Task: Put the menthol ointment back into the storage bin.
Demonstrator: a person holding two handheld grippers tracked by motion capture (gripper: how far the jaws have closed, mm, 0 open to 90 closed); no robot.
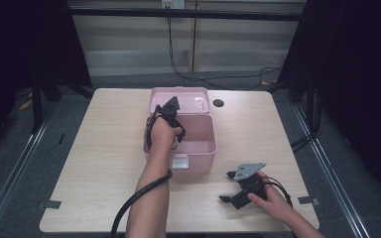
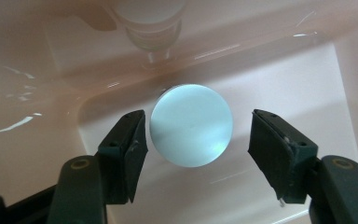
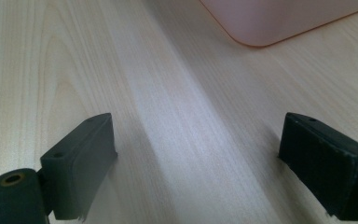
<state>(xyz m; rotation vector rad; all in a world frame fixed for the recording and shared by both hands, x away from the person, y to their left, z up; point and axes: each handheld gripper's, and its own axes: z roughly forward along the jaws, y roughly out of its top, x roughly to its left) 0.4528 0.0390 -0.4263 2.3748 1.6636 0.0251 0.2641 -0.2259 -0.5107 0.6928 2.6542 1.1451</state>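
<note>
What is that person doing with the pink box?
A person holds a gripper in each hand at a wooden table. The left gripper reaches down into the open pink box. A round pale blue thing sits between its jaws; one jaw is right beside it and the other stands apart, so it is not squeezed. The right gripper rests open on the table, holding nothing.

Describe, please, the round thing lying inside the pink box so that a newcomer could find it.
On the wooden table stands an open pink box. Inside, between the left hand-held gripper's parted jaws, sits a pale blue round cap, the sole bluish thing against pink walls.
</note>
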